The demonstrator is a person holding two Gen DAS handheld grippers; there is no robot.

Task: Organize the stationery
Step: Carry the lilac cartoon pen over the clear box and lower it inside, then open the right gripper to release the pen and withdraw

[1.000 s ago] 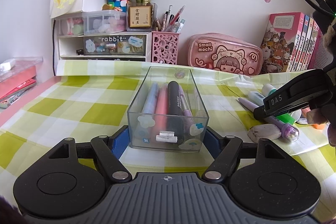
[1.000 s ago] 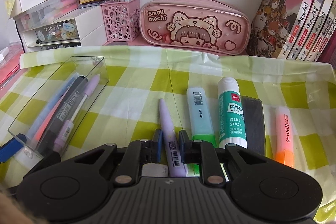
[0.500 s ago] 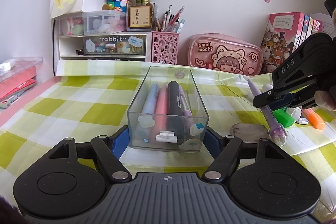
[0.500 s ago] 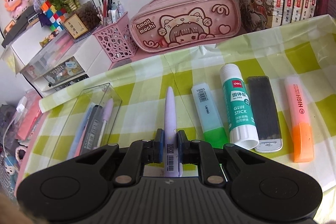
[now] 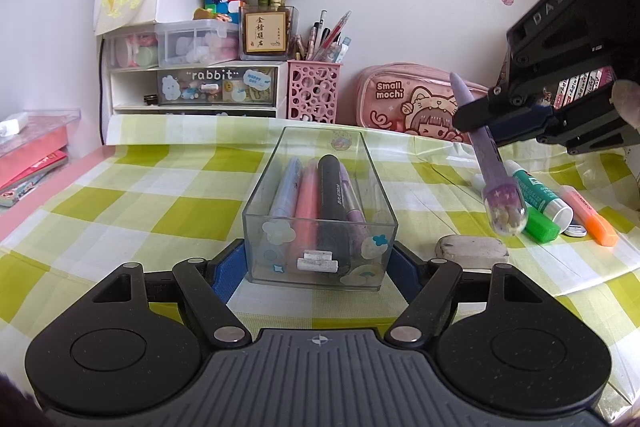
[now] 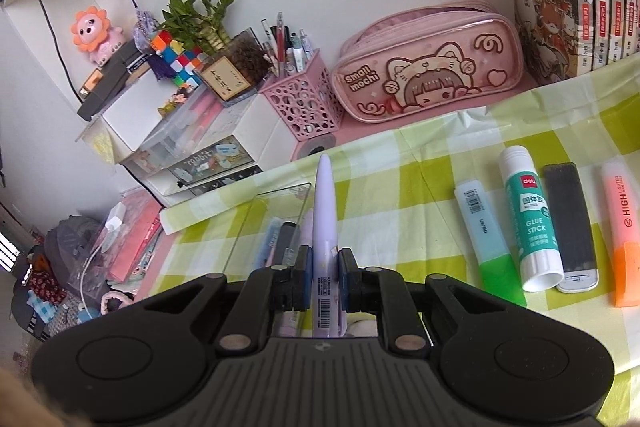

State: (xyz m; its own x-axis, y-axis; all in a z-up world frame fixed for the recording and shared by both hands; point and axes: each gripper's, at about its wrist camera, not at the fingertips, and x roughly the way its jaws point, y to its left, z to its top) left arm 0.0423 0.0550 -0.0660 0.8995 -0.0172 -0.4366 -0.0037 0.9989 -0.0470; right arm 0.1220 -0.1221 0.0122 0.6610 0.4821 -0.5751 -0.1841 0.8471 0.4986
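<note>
Now, from the left wrist view, the left gripper (image 5: 319,259) is clamped on the near end of the clear box (image 5: 320,211), pens lying lengthwise inside — and to its right, the right gripper (image 5: 480,123) holds the lilac pen (image 5: 490,163) aloft, steeply tilted. In the right wrist view, the pads pinch that pen's barrel, its tip aimed at the box just left — the pen's axis nearly matching the box's.

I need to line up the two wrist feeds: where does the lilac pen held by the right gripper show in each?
Left wrist: lilac pen right of centre, tilted in the air, clamped by the right gripper.
Right wrist: bottom centre, pointing up-frame between the pads.
Shared landmark: pink pencil case.
</note>
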